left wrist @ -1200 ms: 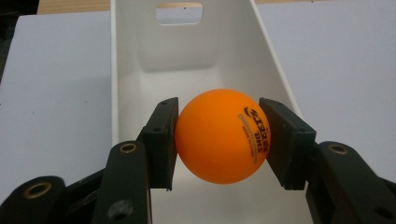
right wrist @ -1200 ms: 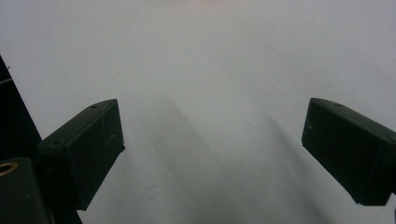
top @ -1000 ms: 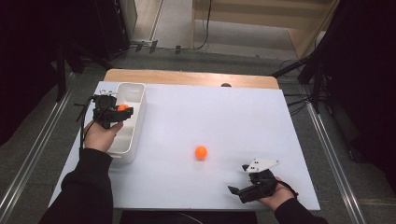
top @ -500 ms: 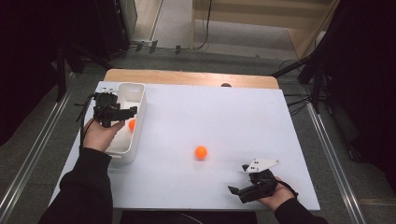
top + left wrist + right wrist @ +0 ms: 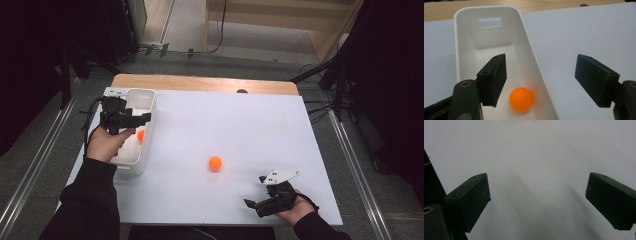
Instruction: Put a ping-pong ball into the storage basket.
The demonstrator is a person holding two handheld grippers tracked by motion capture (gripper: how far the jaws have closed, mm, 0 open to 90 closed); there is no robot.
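A white bin (image 5: 150,102) stands at the table's left edge, and an orange ball (image 5: 141,135) lies inside it. My left gripper (image 5: 143,119) hovers over the bin; its jaws have just been opening and stand open with nothing between them. In the left gripper view the ball (image 5: 521,99) rests on the floor of the bin (image 5: 466,32), below the left gripper (image 5: 541,82). A second orange ball (image 5: 215,163) lies on the white table (image 5: 240,115) near the middle. My right gripper (image 5: 254,191) rests open near the front right edge, and in its own view the right gripper (image 5: 537,202) is over bare table surface.
A wooden strip (image 5: 200,83) runs along the table's far edge. Dark stands and cables sit on the floor around the table. The front edge of the table lies just below the right hand.
The left gripper opened and let go of the orange ball, which dropped into the bin. The left hand rose slightly. The right gripper and the ball on the table stayed put.
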